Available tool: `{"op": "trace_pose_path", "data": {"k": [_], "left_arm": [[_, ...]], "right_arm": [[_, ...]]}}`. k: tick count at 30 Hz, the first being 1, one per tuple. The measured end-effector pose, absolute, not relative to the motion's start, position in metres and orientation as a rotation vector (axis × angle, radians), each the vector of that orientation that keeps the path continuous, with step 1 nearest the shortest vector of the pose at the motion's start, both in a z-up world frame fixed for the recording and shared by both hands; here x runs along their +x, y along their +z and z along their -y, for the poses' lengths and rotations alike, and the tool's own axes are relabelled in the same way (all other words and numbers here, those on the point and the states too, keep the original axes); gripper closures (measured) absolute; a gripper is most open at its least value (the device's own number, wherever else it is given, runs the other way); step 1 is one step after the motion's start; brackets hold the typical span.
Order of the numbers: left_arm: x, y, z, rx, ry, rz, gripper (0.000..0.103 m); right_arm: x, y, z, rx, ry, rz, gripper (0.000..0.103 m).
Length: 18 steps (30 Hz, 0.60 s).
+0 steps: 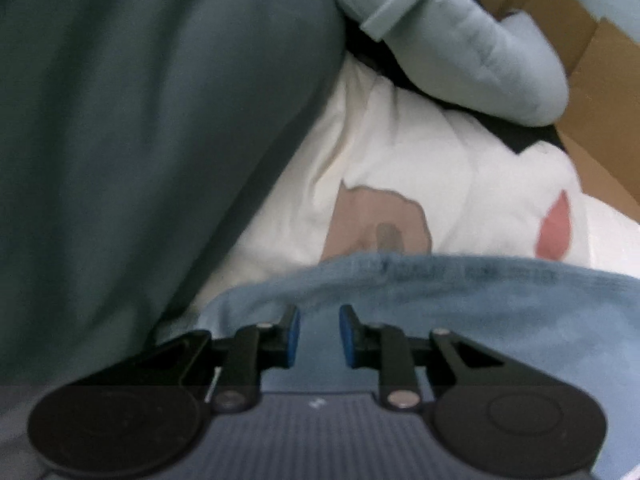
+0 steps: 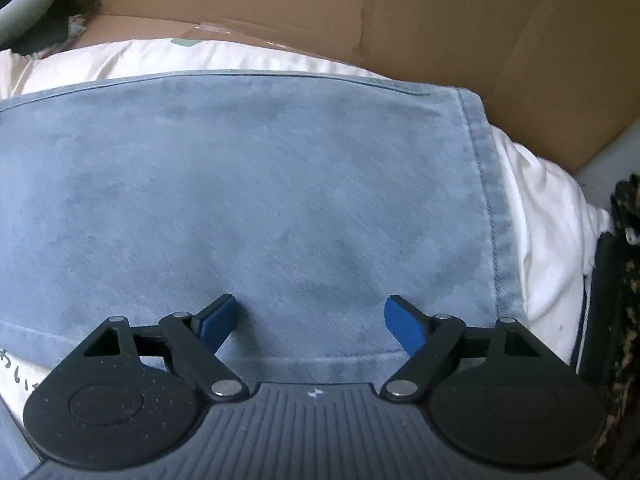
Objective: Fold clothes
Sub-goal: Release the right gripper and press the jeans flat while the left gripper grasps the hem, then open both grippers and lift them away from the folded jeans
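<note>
Denim garment (image 2: 248,200) lies flat on white printed cloth (image 1: 400,160), beside cardboard box (image 2: 440,20). Right tool (image 2: 312,322) spread wide above it, empty. Left tool (image 1: 319,334) narrowly apart, gripping nothing visible. Next: likely pinch an edge for the fold.

Only a few handwritten Japanese-looking characters show on the white cloth (image 2: 18,368), perhaps kana, cut off.

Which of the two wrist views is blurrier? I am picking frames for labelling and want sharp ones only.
The left wrist view is blurrier: the white printed garment and the edge of the blue denim look smeared, and the left side is dim. The right wrist view is sharp: the denim's stitching is crisp, with fisheye bending at the cardboard box.
</note>
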State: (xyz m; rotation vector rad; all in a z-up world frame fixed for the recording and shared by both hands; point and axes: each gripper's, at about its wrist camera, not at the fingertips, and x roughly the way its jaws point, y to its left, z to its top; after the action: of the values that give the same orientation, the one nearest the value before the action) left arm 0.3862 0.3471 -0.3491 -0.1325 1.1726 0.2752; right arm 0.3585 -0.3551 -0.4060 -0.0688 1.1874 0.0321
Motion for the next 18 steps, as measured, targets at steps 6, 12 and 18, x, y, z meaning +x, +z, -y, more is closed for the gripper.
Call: {"op": "trace_pose_path", "data": {"k": [6,12,18], "left_arm": [[0.355,-0.370,-0.337,-0.260,0.261,-1.213,0.079],[0.375,-0.413,-0.333,-0.316,0.354,-1.224,0.079],[0.393,-0.424,-0.327,-0.232,0.412,-1.226,0.080]], "right_arm": [[0.356,-0.405,0.366,-0.050,0.031,-1.204,0.019],[0.365,-0.411,0.370,-0.046,0.019,-1.223,0.009],[0.367,-0.417,0.374,-0.015,0.011,-1.196,0.002]]}}
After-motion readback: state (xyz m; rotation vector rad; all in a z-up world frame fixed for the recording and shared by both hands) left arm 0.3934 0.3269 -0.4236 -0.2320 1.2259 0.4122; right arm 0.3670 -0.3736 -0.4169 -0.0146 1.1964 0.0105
